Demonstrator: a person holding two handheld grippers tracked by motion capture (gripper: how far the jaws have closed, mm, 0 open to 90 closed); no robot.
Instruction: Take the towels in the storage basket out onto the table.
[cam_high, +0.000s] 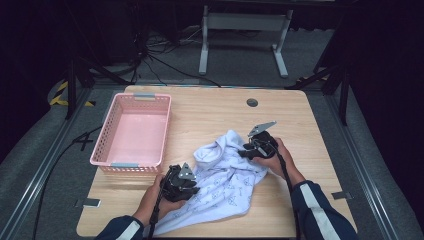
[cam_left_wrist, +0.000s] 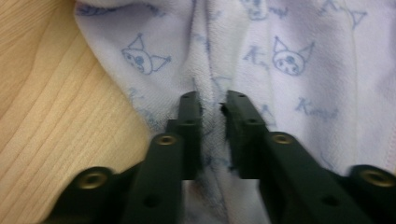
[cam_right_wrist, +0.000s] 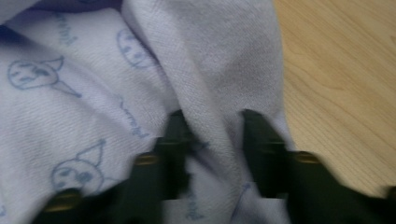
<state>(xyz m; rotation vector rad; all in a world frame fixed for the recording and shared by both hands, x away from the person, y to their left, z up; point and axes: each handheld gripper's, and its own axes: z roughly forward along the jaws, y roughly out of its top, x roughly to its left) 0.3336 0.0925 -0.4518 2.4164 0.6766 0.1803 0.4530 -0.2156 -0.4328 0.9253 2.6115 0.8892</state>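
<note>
The left gripper (cam_left_wrist: 212, 105) pinches a thin ridge of the printed garment (cam_high: 225, 182) between narrow jaws — so little cloth that a pull could, I judge, slip it free. Beyond it, the right gripper (cam_right_wrist: 210, 123) has a thicker fold between jaws set wider; whether they bite yet I cannot tell. The garment lies crumpled on the table (cam_high: 210, 110) between the two — the pink basket (cam_high: 112, 117) stands farther left.

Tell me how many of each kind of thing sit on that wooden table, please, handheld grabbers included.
Pink baskets: 1
Pale printed garments: 1
Handheld grippers: 2, the left gripper pinching a fold of the garment, the right gripper with cloth between its jaws
Total: 4
</note>
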